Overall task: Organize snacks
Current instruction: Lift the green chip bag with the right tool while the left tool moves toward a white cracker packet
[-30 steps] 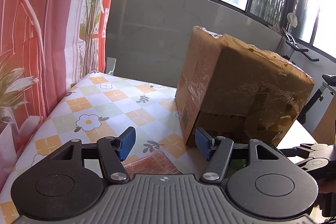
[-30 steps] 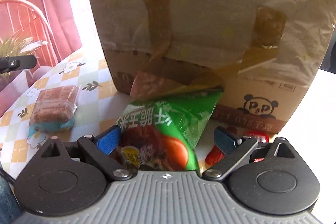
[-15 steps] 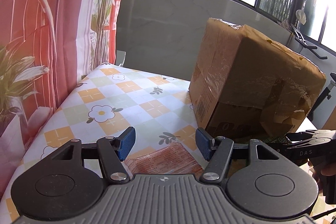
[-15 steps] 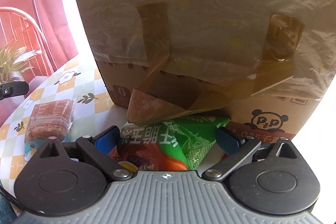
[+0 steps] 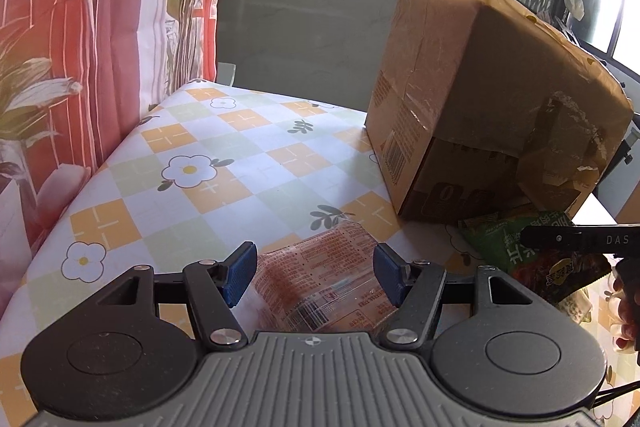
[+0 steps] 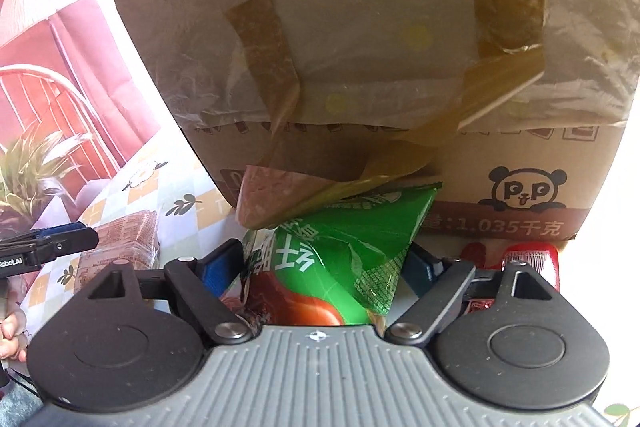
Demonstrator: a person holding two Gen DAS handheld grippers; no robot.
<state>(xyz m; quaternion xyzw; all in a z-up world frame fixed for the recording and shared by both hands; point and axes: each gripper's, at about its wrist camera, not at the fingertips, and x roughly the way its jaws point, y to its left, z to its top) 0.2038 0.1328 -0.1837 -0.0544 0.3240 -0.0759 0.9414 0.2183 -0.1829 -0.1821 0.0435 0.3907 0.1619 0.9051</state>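
Left gripper (image 5: 316, 279) hanging low over the flowered tablecloth (image 5: 224, 163), to the left of the cardboard box (image 5: 492, 99), jaws roughly half spread. Between its blue pads (image 5: 240, 273) lies the clear-wrapped orange snack pack (image 5: 320, 287), flat on the cloth; a gap visible on each side, so apparently no contact, though the near end of the pack is hidden under the gripper body. Right gripper (image 6: 320, 267) directly in front of the cardboard box, jaws closing, with the green snack bag (image 6: 344, 251) between them. Left pad (image 6: 218, 267) right against the bag's edge; right pad (image 6: 420, 269) close beside the crimped corner, firm pressing hard to confirm from this angle. Top of the green bag tucked under a loose strip of brown tape (image 6: 320, 199) hanging off the box's front face. Red packet (image 6: 524, 259) lying at the foot of the box, to the right of the green bag and partly behind the right gripper's arm. Seen from the right wrist, the orange pack sits off the box's left corner, with the left gripper's fingertip just beside it.
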